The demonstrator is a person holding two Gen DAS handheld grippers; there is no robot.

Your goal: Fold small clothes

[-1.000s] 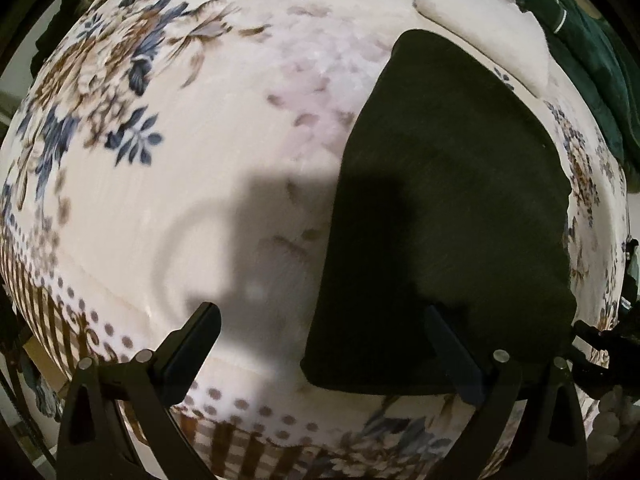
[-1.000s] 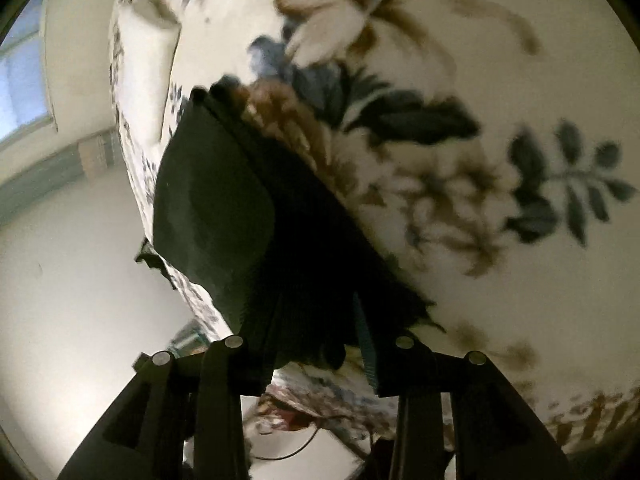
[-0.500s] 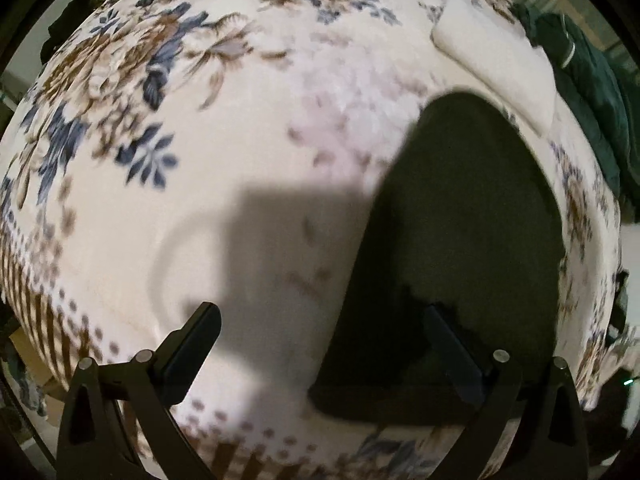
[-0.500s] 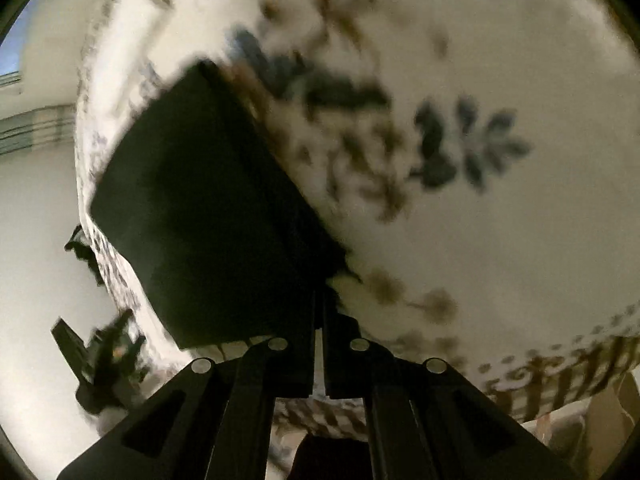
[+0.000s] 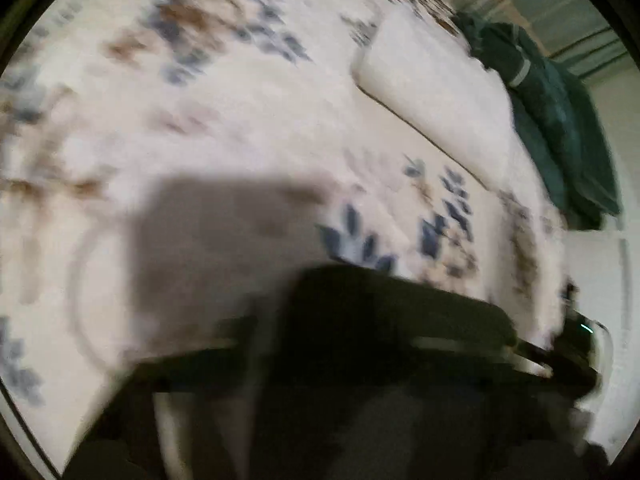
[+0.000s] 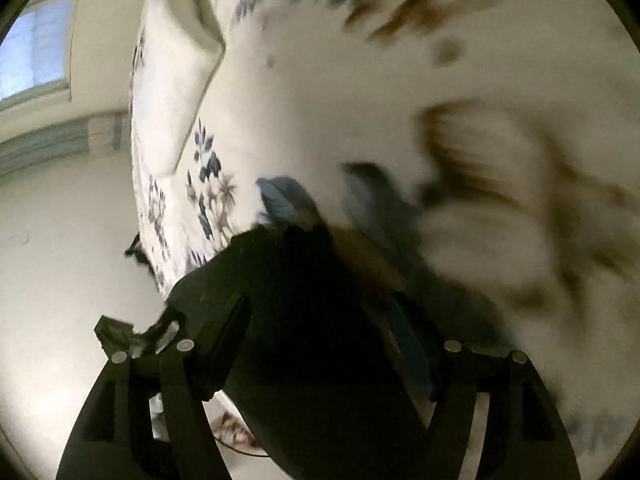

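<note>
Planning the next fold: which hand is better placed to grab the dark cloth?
Left, likely: the left gripper is closing at the dark cloth, though blur hides whether cloth is between its jaws. The right gripper is opening, with the cloth loose between its jaws.

A bedroom in a home; a bed (image 5: 240, 92) fills most of both views, spread with a plush cream blanket (image 6: 360, 92) printed with blue and brown flowers; a white pillow (image 5: 436, 92) lies on it toward the far side, seen again in the right wrist view; a heap of dark green clothes (image 5: 560, 128) sits past the pillow at the bed's edge; plain pale walls (image 6: 48, 240) stand beside the bed, and a window (image 6: 36, 52) with daylight shows high in the right wrist view; the light is dim and warm, as in a lived-in room; both views are blurred.
</note>
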